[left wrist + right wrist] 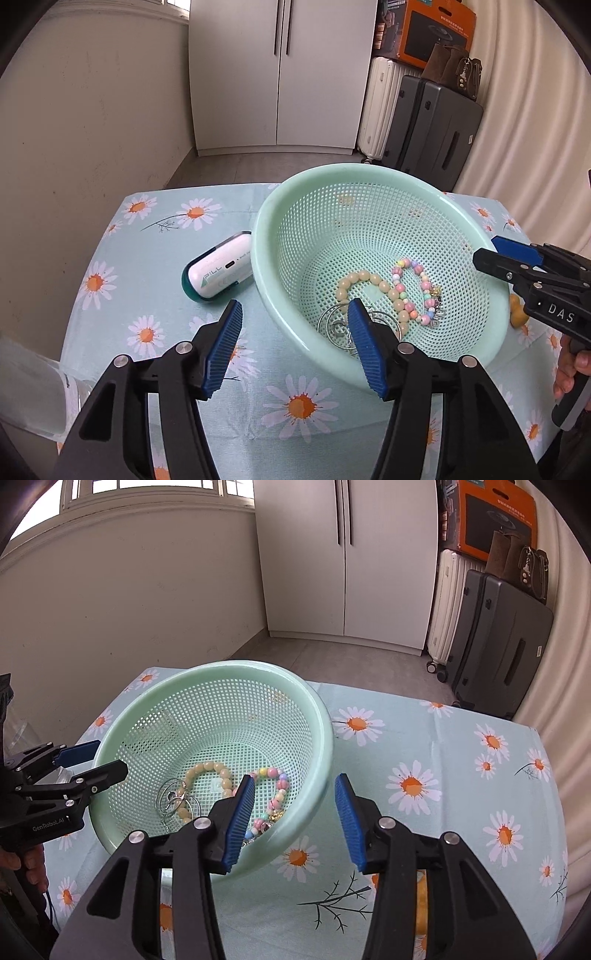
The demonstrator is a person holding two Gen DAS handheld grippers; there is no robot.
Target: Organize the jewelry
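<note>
A mint green perforated basket (369,184) (221,668) stands on the daisy tablecloth. Inside lie a cream bead bracelet (373,277) (207,768), a pastel multicolour bead bracelet (417,288) (275,786) and silver hoop earrings (334,325) (173,799). My left gripper (293,347) is open and straddles the basket's near left rim, its right finger over the hoops. My right gripper (295,819) is open and straddles the basket's right rim, its left finger inside over the pastel bracelet. Both are empty. Each shows in the other's view (517,266) (85,764).
A white and teal case (218,273) lies left of the basket. A yellow object (517,314) peeks out behind the right gripper. Beyond the table (461,775) are a white cabinet (280,74), suitcases (498,646) and a curtain.
</note>
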